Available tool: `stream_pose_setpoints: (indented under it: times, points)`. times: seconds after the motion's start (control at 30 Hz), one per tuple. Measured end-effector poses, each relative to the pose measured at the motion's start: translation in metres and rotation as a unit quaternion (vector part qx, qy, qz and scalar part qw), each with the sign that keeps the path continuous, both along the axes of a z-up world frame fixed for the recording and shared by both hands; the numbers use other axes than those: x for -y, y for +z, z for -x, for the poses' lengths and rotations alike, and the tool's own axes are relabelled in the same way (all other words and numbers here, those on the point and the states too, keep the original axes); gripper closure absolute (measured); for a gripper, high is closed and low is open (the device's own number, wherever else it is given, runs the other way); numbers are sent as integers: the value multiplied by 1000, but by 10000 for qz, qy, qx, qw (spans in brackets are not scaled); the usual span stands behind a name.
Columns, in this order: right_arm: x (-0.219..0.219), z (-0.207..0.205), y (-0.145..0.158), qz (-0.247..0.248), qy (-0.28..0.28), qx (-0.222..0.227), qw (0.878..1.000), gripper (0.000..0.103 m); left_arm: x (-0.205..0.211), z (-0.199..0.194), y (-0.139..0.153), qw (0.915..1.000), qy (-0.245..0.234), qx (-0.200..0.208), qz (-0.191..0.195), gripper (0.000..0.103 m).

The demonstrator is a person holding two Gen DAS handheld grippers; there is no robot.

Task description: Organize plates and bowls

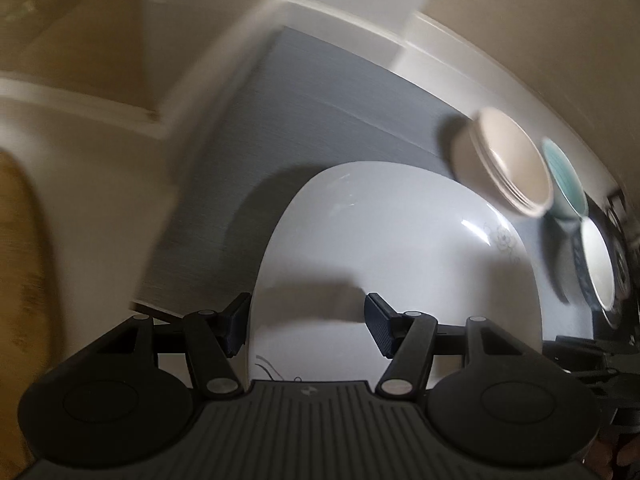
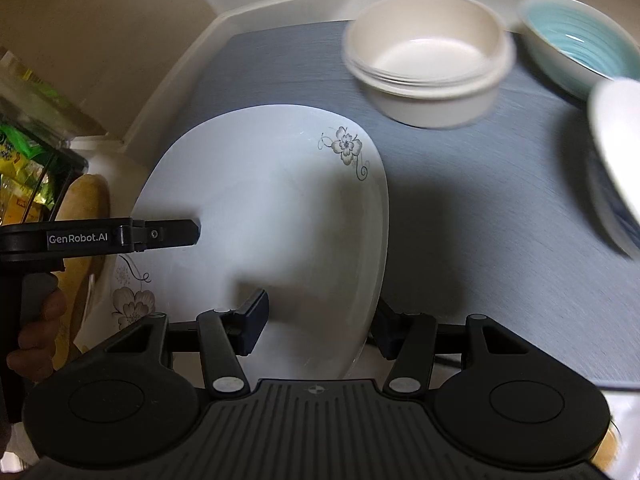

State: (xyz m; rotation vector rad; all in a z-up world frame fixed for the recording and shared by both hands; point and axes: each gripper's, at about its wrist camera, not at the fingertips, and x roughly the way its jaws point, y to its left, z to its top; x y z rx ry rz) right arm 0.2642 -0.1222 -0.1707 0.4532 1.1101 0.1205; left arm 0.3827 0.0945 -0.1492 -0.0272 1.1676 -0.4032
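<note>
Now, line by line:
Left tool (image 1: 306,322): fingers spread wide; the near rim of the plate lies in the gap between them, with neither pad clearly pressing on it. In the right wrist view the same tool (image 2: 176,234) comes in from the left, its finger lying over the plate's left part.
Right tool (image 2: 320,326): fingers also spread wide, one finger over the plate's face, the other beyond its right rim, so the near right edge sits between them; whether either pad touches cannot be told.
Plate (image 2: 272,216): large, white, with grey flower prints at the far rim and at the near left rim; it sits at the near left part of the grey surface (image 2: 460,200), right in front of both tools.
Stacked bowls (image 2: 428,56): cream, nested, beyond the plate and apart from it.
Blue-lined bowl (image 2: 580,40): to the right of the stack, close beside it.
White bowl (image 2: 616,152): at the right edge, dark pattern on its outer wall, blurred.
Hand (image 2: 40,320): grips the left tool's handle at the lower left.
Packets (image 2: 24,168): green and yellow, off the surface at far left.
</note>
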Motion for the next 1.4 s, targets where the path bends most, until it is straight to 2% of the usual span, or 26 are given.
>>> stream_pose_setpoints:
  times: [0.3,0.7,0.77,0.8,0.9,0.97,1.0,1.03,1.13,1.3,1.4]
  points:
    - [-39,-36,2,-1,452,5,9990,46,-38,-16,9,9983,481,309,-137,36]
    - [-58,-52,6,20,608,-36,9981,45,-62,-20,11,9969,644,407,-171,36]
    - [-58,-52,5,5,611,-29,9981,45,-63,-20,12,9972,623,398,-146,34]
    - [-55,-49,6,-1,607,-26,9982,45,-64,-20,12,9973,623,381,-127,34]
    - [-49,-46,6,-69,576,-17,9983,45,-67,-17,18,9972,619,421,-6,21]
    - [-45,-43,8,-82,540,52,9985,45,-68,-9,30,9962,640,596,9,14]
    - [-46,-41,11,-33,520,166,9985,43,-70,-4,36,9958,619,674,-3,13]
    - [-44,-37,17,49,527,331,9980,37,-69,1,43,9954,583,755,-11,10]
    - [-34,-19,34,382,495,735,9953,27,-62,15,60,9944,455,952,43,9]
    - [0,15,49,380,-12,818,9959,25,-34,35,81,9944,159,1025,187,8]
    - [18,38,57,346,-335,863,9951,25,-9,46,84,9951,-81,988,-18,8]
